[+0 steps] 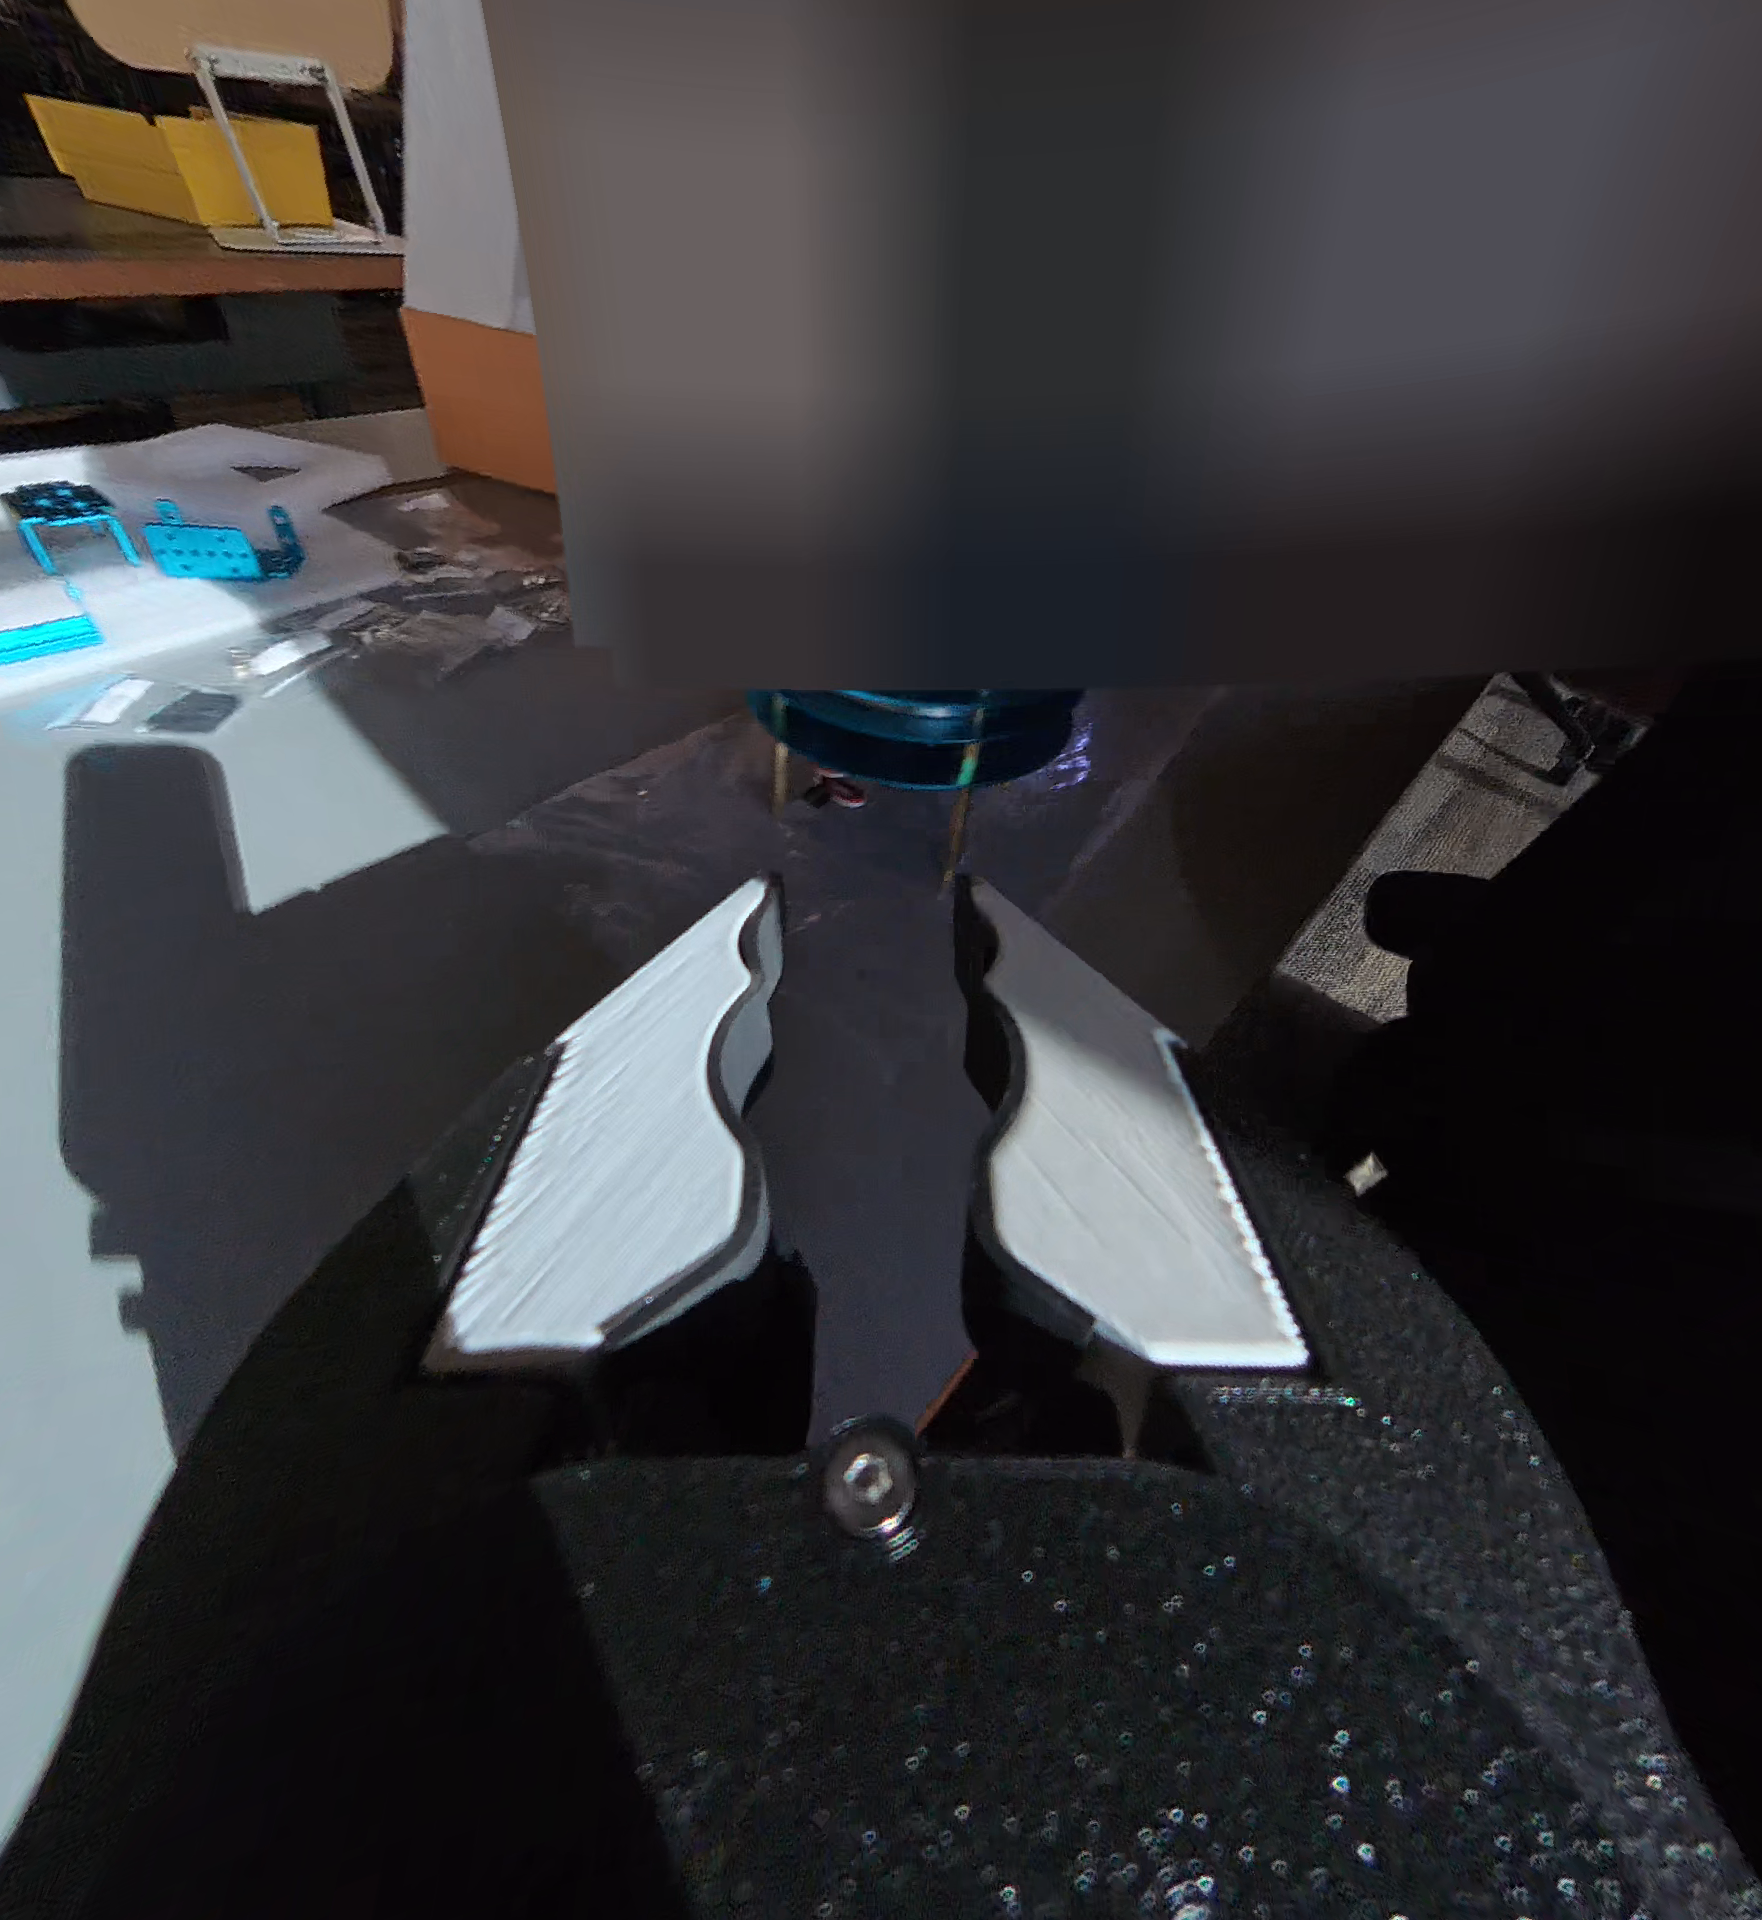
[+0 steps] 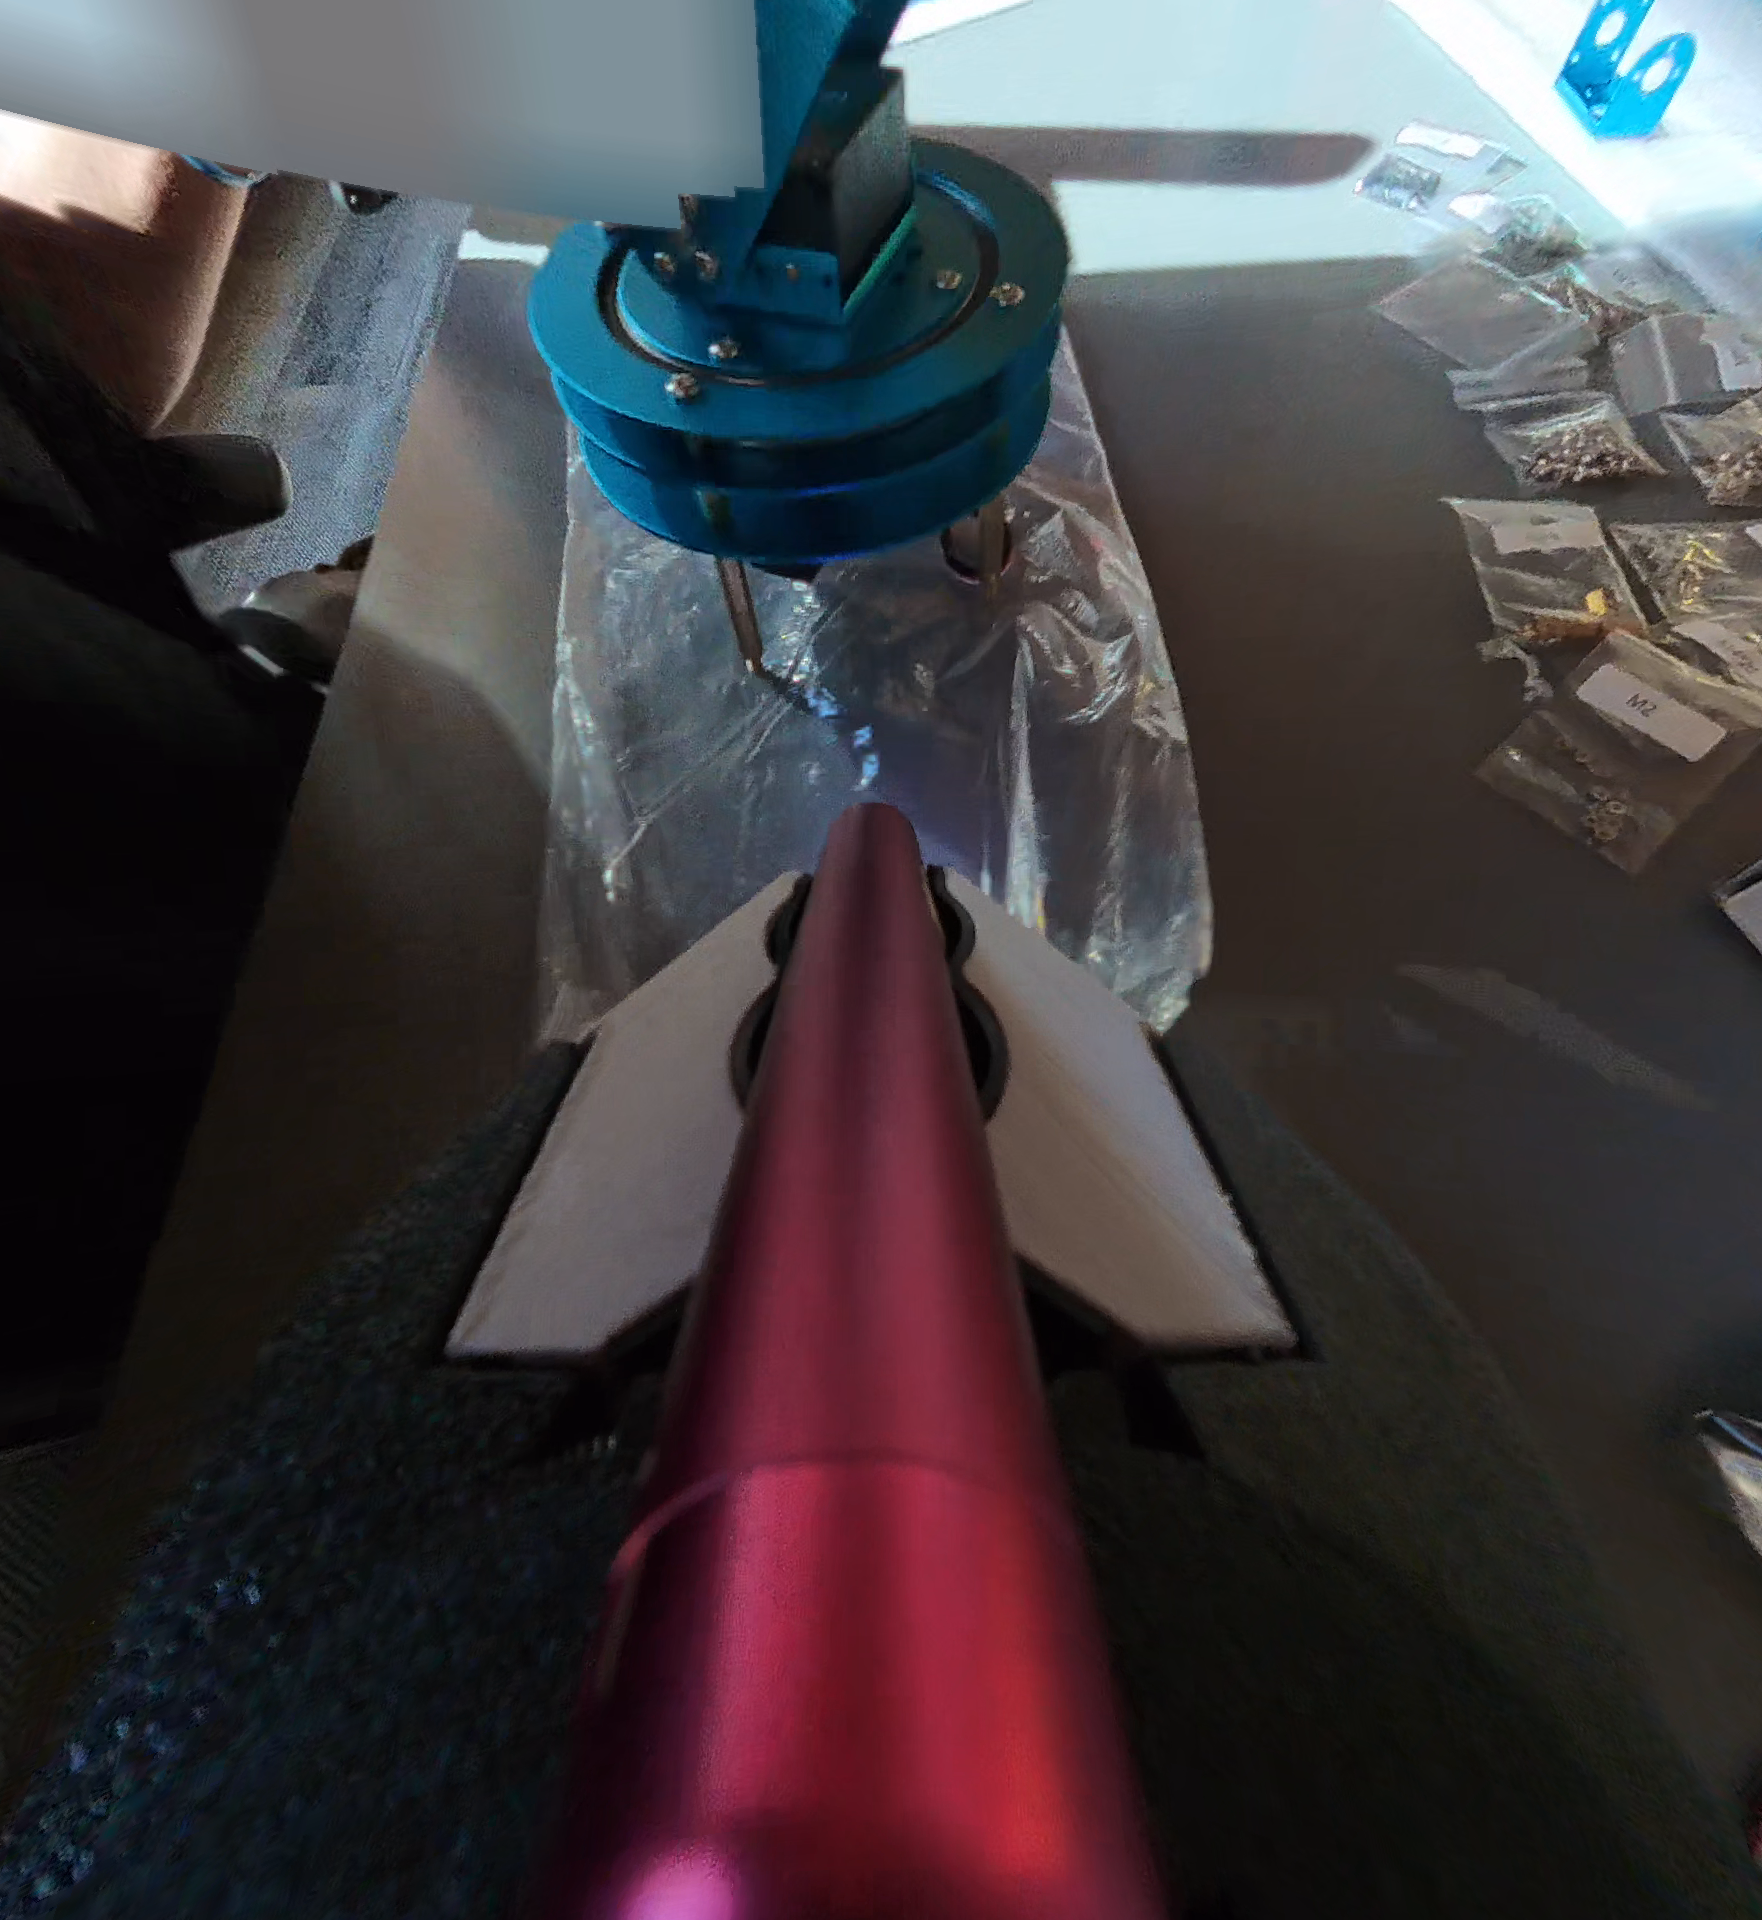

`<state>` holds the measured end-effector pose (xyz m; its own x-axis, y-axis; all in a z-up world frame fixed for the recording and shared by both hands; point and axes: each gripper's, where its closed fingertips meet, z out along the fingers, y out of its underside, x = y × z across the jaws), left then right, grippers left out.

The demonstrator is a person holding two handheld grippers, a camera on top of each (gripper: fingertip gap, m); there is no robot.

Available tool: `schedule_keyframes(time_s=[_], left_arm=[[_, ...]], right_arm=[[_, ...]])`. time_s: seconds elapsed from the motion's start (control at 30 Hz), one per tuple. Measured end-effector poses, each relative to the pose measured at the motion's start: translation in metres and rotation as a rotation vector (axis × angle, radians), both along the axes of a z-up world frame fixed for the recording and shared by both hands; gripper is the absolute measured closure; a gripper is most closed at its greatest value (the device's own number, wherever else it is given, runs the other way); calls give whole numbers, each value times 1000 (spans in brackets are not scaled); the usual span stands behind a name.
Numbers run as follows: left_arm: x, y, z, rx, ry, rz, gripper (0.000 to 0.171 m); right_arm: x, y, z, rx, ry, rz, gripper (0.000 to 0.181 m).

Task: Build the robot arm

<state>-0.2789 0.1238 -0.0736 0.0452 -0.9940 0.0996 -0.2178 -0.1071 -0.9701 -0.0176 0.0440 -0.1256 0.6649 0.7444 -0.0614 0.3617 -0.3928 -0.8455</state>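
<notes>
My right gripper (image 2: 864, 914) is clenched on a red tool (image 2: 856, 1299), tip aimed at the blue base (image 2: 804, 343), which stands on thin legs over a plastic bag (image 2: 1064, 727), well apart from the tip. My left gripper (image 1: 866, 914) is parted, gripping nothing, near the same base (image 1: 908, 732). Bagged hardware (image 2: 1625, 727) lies right; blue brackets (image 1: 202, 551) lie far left.
</notes>
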Motion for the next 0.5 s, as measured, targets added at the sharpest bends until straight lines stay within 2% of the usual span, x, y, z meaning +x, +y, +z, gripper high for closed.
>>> schedule_keyframes(time_s=[0.13,0.23,0.33,0.43,0.5], left_arm=[[42,-49,-8,17,46,33,140],[72,-74,-7,110,59,58,141],[109,-95,-12,95,89,64,142],[141,-107,-21,113,115,82,141],[155,-104,-28,141,130,135,141]], right_arm=[[-1,-16,0,13,-7,2,158],[-3,-20,3,57,-1,-3,159],[-7,-19,12,100,35,-18,159],[-15,-22,21,107,102,-17,159],[-20,-26,26,116,138,-11,159]])
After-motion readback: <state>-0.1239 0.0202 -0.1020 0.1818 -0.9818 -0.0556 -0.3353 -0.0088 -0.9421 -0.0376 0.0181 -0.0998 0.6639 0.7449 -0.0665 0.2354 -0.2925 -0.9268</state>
